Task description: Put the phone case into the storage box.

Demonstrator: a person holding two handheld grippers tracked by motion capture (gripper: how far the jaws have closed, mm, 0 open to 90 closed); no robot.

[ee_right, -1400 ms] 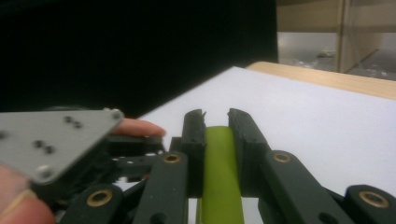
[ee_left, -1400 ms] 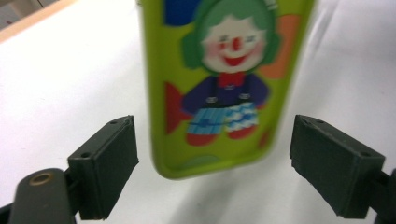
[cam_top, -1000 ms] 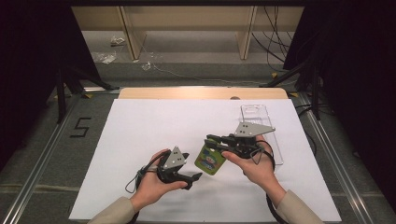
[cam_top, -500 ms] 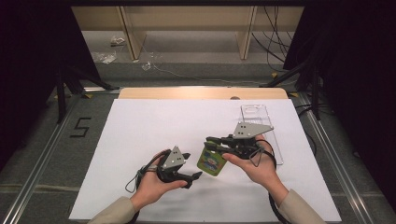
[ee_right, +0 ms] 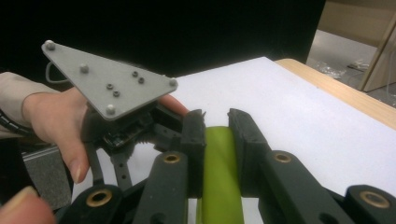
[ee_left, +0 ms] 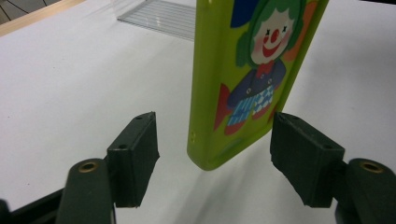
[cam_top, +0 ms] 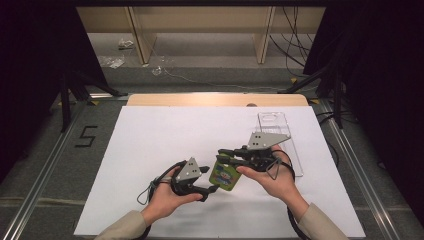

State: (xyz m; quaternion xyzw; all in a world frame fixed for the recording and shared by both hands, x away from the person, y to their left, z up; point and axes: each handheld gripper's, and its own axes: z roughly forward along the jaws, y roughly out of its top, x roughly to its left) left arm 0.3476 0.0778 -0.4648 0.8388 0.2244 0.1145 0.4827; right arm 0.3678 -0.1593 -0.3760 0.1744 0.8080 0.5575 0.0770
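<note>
From the high view we are looking down on a table under a white sheet (cam_top: 150, 150), where the right gripper (cam_top: 226, 155) is clamping a green case (cam_top: 225, 175) with a clown picture and holding it just above the sheet near the middle front. The left gripper (cam_top: 212, 189) is pointing its jaws at the case's lower end, and a clear plastic tray (cam_top: 280, 130) is lying behind the right hand (cam_top: 272, 177), near the wooden edge (cam_top: 215, 99) at the far side. In the left gripper view we are seeing the left gripper (ee_left: 212, 149) with its jaws standing apart on either side of the case (ee_left: 247, 79); they have just been closing in, yet neither pad is pressing on it, and the tray (ee_left: 159, 16) is lying on the sheet beyond. In the right gripper view we are seeing the right gripper (ee_right: 215, 123) gripping the thin green edge of the case (ee_right: 219, 177) tightly between its jaws, while the left hand (ee_right: 60, 121) is holding its gripper with the grey plate (ee_right: 105, 81) just beyond.
</note>
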